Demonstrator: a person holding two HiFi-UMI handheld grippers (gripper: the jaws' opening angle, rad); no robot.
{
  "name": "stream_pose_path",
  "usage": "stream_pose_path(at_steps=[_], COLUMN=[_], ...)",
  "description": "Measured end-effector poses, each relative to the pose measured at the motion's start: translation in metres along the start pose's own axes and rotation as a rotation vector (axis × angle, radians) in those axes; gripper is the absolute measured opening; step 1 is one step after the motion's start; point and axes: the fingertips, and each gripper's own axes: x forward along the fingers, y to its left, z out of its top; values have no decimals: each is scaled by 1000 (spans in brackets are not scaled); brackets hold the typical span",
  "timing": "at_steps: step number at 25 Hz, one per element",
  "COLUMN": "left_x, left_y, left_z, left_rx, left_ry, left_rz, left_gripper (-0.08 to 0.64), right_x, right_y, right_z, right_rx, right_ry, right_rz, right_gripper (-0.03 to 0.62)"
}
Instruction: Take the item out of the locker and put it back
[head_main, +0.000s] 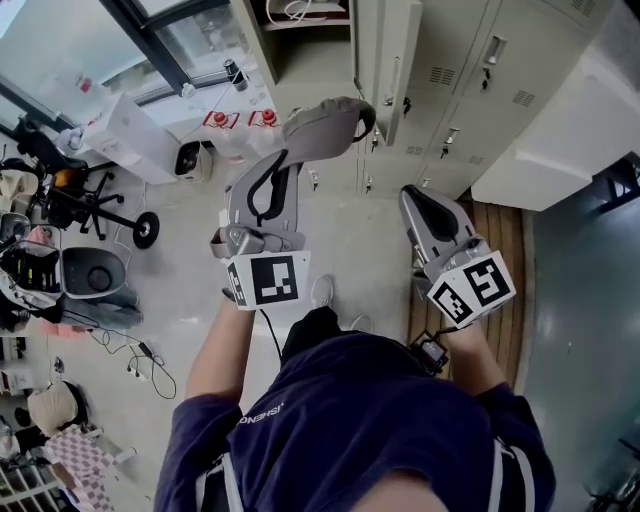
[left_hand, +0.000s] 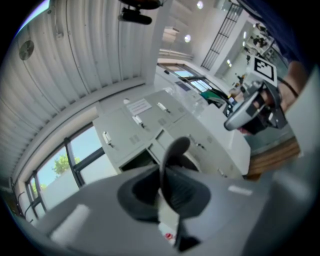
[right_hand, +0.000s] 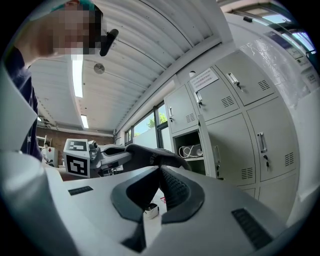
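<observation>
Grey, soft fabric item (head_main: 322, 128) pinched in left claw (head_main: 293, 152); right claw (head_main: 416, 196) closed, ribbed pads (right_hand: 176, 192) touching.

grey lockers (head_main: 480, 80), pale floor (head_main: 180, 290), big windows (left_hand: 50, 170), a ribbed ceiling (right_hand: 145, 65) with strip lights (right_hand: 77, 75).

Lockers (head_main: 480, 95) matt ptd metal; item (head_main: 320, 128) soft grey cloth; floor strip (head_main: 505, 240) wood.

Left claw (left_hand: 167, 167) clamps a grey item (head_main: 325, 125), pointing level (right claw (right_hand: 159, 170) closed, empty).
</observation>
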Motion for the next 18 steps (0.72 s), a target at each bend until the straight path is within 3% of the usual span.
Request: stream_pose_path(at_steps=[8, 18], left_x=[47, 134], left_y=[18, 58], left_z=[-30, -93], left_rx=[15, 8], left_ry=[-12, -32], left_rz=[-21, -77], left_gripper=[17, 17], right_x=[42, 124], right_y=[-17, -40], right_z=[-7, -25], right_rx=[-10, -3], right_ry=[12, 54], right_rz=[-21, -83], right_gripper=[6, 6])
